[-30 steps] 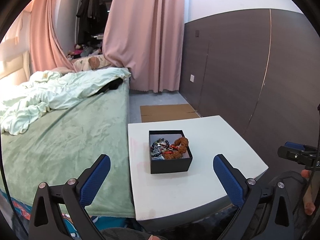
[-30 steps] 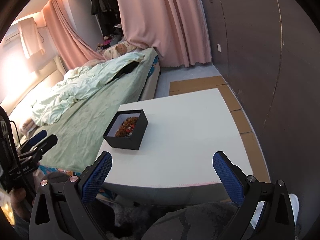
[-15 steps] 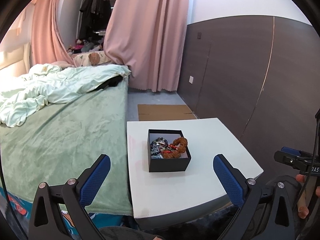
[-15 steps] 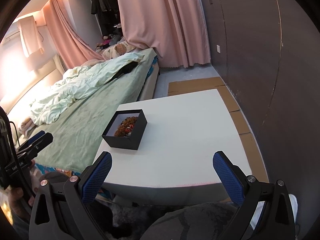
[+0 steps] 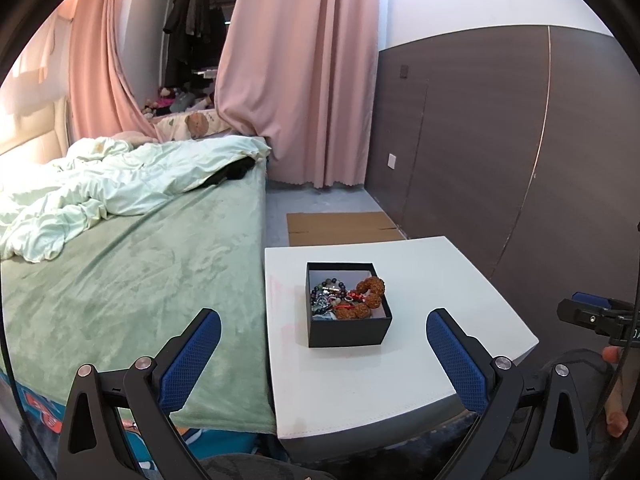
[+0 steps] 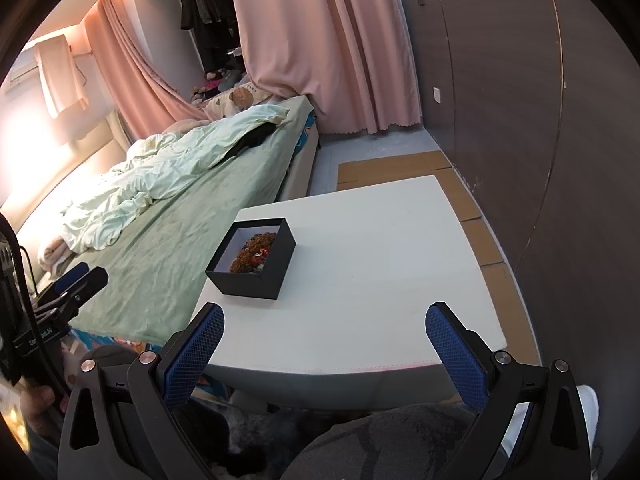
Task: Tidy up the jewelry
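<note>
Left wrist view is showing the left gripper [image 5: 320,354] spread wide, facing the black box [image 5: 347,305] at frame centre; descend straight onto one bracelet [image 5: 366,296]. Right gripper [image 6: 324,344] is likewise gaping, holding nothing.

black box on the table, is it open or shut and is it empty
Open and not empty: the black box has no lid on, and a tangle of bead bracelets lies inside.

Little lettering can be read here; in the right wrist view, white print on the black body of the left gripper [image 6: 78,286] shows only in part, beginning "Ge" and ending "AI", the middle hidden by a cable; in the left wrist view, the right gripper [image 5: 592,312] bears white characters cut off at the frame edge, too partial to read.
</note>
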Demonstrator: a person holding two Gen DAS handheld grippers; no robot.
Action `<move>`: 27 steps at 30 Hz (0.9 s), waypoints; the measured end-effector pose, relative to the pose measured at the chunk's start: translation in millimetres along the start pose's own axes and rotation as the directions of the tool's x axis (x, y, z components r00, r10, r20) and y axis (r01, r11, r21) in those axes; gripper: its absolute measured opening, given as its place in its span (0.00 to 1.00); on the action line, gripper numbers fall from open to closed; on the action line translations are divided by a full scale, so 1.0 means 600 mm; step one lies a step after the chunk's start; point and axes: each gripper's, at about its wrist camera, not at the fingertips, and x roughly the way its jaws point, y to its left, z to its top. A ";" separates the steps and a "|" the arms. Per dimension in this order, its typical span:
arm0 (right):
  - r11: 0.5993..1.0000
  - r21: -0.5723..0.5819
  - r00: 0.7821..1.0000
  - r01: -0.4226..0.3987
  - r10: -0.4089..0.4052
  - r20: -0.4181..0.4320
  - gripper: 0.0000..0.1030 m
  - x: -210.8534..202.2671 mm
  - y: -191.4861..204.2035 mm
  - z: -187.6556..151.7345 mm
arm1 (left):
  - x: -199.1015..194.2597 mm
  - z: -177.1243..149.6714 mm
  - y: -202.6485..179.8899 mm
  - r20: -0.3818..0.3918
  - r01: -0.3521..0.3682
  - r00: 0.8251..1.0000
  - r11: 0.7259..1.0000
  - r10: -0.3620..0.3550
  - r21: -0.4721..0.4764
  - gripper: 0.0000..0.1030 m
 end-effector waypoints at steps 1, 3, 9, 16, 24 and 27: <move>1.000 0.000 1.000 0.000 0.000 0.000 0.99 0.000 0.000 0.000 | 0.000 0.000 0.000 0.003 -0.006 1.000 1.000 0.006 0.002 1.00; 1.000 0.001 1.000 -0.001 0.001 -0.001 0.99 0.000 -0.001 0.000 | -0.001 0.000 -0.001 0.003 -0.015 1.000 1.000 0.015 0.005 1.00; 1.000 0.004 1.000 -0.004 0.004 -0.001 0.99 0.000 0.002 0.001 | -0.002 0.000 0.002 -0.002 0.002 1.000 1.000 -0.002 0.000 1.00; 1.000 0.006 1.000 -0.005 0.005 -0.001 0.99 -0.001 0.002 0.001 | 0.000 0.001 0.005 -0.006 0.010 1.000 1.000 -0.010 -0.014 1.00; 1.000 0.012 1.000 -0.008 0.008 -0.002 0.99 -0.004 0.008 0.001 | -0.001 0.001 0.005 -0.009 0.013 1.000 1.000 -0.013 -0.014 1.00; 1.000 0.012 1.000 -0.011 0.011 0.002 0.99 -0.003 0.009 0.001 | -0.002 0.001 0.005 -0.012 0.019 1.000 1.000 -0.019 -0.016 1.00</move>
